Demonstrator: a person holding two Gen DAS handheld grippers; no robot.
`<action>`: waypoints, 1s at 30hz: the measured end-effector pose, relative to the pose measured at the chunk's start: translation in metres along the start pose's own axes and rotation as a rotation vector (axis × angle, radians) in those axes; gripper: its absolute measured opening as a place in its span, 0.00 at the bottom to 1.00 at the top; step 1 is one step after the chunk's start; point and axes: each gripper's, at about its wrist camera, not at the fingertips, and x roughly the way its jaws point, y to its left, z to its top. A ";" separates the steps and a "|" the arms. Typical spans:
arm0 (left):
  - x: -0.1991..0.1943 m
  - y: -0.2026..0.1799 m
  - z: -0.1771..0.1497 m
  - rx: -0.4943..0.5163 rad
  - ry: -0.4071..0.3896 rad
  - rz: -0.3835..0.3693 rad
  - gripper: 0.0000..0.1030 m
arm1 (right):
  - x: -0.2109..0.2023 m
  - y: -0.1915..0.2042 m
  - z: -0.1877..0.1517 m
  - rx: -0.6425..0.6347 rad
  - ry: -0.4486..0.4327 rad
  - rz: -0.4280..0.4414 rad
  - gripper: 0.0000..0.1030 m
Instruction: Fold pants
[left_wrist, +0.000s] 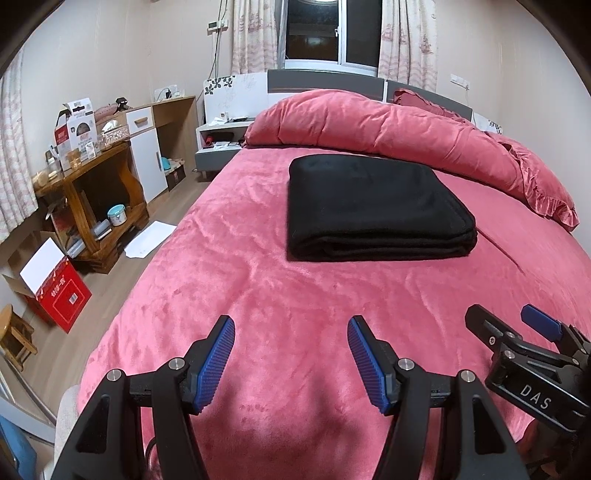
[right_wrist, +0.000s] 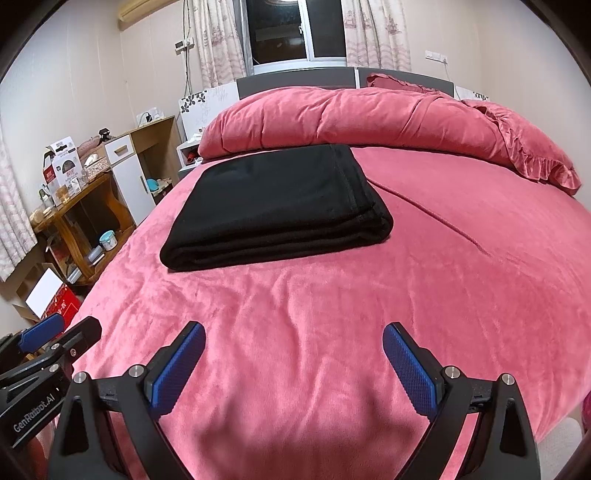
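Black pants (left_wrist: 373, 208) lay folded into a flat layered rectangle in the middle of the pink bed (left_wrist: 258, 295), folded edge toward the cameras, layers stacked neat. Well apart from both grippers. Behind them, a rolled pink duvet (left_wrist: 388, 125) ran across the head of the bed, just beyond the pants' far edge.

Left gripper (left_wrist: 291, 358) hovered over the near end of the bed, jaws spread wide, nothing between them, blue pads (left_wrist: 218, 365) bare. Right gripper (right_wrist: 293, 363) did the same beside it, jaws spread wide too, empty. Each showed at the edge of the other's view: right one low right in the left view, left one low left in the right view.

Wooden table (left_wrist: 85, 192) with boxes stood left of the bed; red box (left_wrist: 61, 299) on the floor near it. Dark window (left_wrist: 321, 29) above the headboard.
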 end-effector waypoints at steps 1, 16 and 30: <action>0.001 0.001 0.000 -0.004 0.004 -0.002 0.63 | 0.000 0.000 0.000 0.001 0.002 0.002 0.94; 0.005 0.004 -0.001 -0.010 0.020 0.003 0.63 | 0.004 -0.002 -0.002 0.005 0.015 0.002 0.94; 0.010 0.005 -0.004 -0.001 0.040 0.003 0.63 | 0.006 -0.003 -0.004 0.006 0.031 -0.001 0.94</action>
